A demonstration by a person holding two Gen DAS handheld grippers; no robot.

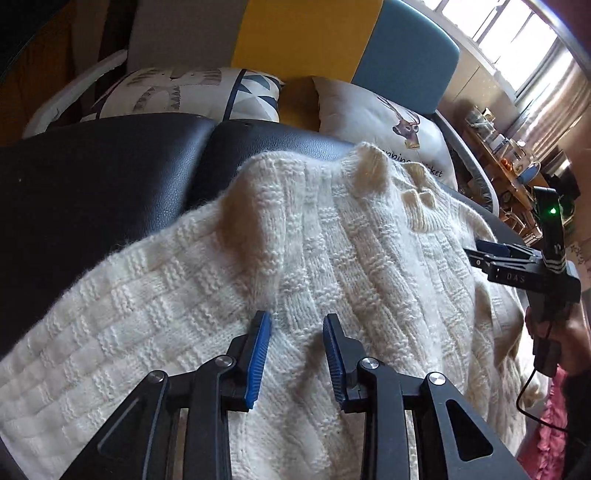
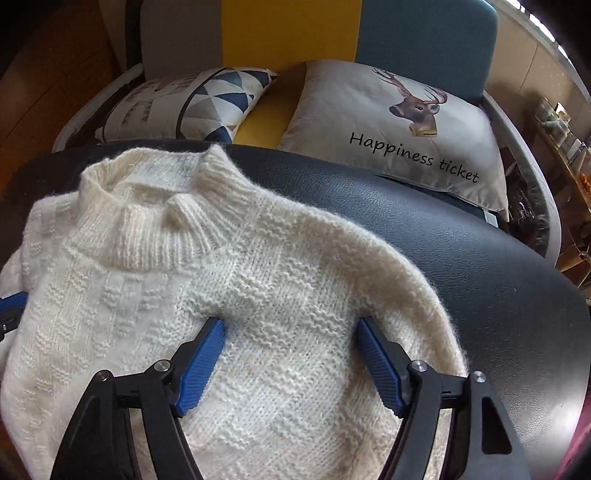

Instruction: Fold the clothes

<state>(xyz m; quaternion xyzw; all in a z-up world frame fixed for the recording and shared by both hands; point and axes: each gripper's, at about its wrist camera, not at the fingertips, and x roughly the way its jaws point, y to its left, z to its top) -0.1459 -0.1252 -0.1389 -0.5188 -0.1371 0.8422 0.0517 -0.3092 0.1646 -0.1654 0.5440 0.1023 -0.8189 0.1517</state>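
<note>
A cream knit sweater [image 1: 332, 240] [image 2: 277, 277] lies spread on a black leather surface [image 1: 92, 184] [image 2: 461, 240], its ribbed collar [image 2: 155, 206] towards the far left in the right wrist view. My left gripper [image 1: 296, 317] points down onto the sweater's body. Its blue pads stand a little apart, with flat knit showing between them and nothing pinched. My right gripper [image 2: 290, 323] stands wide open, its tips resting on the knit near the shoulder and sleeve. Each gripper shows in the other's view: right gripper [image 1: 480, 254], left gripper [image 2: 13, 302].
Behind the leather surface a deer pillow [image 2: 406, 122] and a geometric-pattern pillow [image 2: 192, 99] lean on a grey, yellow and teal sofa back [image 2: 291, 33]. A cluttered wooden table [image 1: 509, 158] stands far right under a window. A hand [image 1: 569, 339] holds the right gripper; pink cloth [image 1: 546, 435] lies below.
</note>
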